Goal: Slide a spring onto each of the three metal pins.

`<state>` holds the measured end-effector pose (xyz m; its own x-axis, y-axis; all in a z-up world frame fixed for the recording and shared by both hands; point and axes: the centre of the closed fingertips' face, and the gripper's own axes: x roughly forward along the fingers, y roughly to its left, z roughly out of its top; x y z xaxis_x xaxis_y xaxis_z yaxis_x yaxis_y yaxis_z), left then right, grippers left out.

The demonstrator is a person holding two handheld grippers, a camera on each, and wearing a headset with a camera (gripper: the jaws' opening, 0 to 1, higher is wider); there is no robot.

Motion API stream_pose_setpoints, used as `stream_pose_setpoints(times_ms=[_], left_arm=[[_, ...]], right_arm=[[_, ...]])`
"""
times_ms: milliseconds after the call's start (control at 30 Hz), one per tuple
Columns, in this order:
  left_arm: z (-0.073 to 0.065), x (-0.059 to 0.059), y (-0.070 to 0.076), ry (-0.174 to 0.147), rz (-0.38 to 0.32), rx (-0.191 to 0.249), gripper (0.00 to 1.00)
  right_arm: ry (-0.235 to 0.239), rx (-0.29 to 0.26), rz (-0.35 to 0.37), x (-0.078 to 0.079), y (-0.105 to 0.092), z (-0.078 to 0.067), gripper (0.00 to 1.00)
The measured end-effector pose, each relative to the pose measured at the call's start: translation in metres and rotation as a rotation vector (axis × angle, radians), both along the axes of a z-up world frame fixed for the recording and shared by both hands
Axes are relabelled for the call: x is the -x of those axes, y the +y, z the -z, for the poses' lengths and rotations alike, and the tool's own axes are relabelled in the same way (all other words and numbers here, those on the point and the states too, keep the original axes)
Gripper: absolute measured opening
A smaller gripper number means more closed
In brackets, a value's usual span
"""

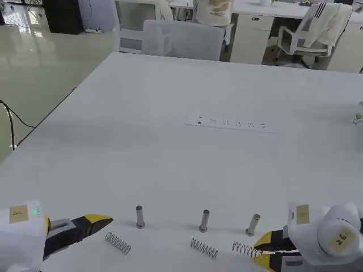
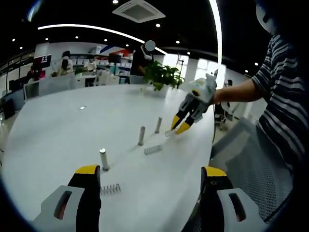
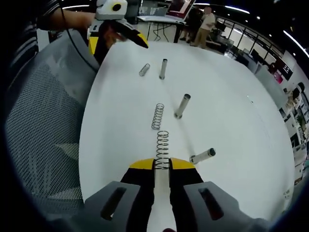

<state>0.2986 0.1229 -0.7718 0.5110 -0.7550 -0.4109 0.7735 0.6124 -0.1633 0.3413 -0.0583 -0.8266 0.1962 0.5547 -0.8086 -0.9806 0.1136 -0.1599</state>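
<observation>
right claw (image 3: 162, 166): clamped on the near end of a spring (image 3: 162, 142), pin (image 3: 203, 155) just beside | left claw (image 2: 150, 170): apart, second spring (image 2: 110, 189) on the desk (image 2: 58, 125) by one tip

Spring (image 3: 162, 144) end hidden, tucked between fingers (image 3: 141, 167)

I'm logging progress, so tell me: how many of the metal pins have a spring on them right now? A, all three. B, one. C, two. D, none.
D: the left pin, middle pin and right pin all stand bare, while the springs lie on the table, the right spring pinched at its end by the right gripper.
</observation>
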Motion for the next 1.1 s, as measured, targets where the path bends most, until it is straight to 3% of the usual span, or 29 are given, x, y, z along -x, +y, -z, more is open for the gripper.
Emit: stream_pose_setpoints(times_ms=[200,433,967,1100], left_arm=[[-0.003,-0.002,-0.015,-0.001,0.055,0.000,0.75],[-0.006,-0.005,-0.041,-0.005,0.126,0.027,0.68],[-0.006,-0.021,-0.089,-0.055,0.281,0.053,0.45],[-0.005,-0.023,-0.098,-0.054,0.309,0.059,0.41]], right_arm=[[0.003,-0.015,-0.040,-0.001,-0.004,-0.018,0.08],[-0.006,-0.043,-0.105,0.013,0.013,-0.033,0.08],[-0.017,-0.065,-0.198,0.025,0.038,-0.039,0.08],[-0.034,-0.065,-0.214,0.024,0.040,-0.041,0.08]])
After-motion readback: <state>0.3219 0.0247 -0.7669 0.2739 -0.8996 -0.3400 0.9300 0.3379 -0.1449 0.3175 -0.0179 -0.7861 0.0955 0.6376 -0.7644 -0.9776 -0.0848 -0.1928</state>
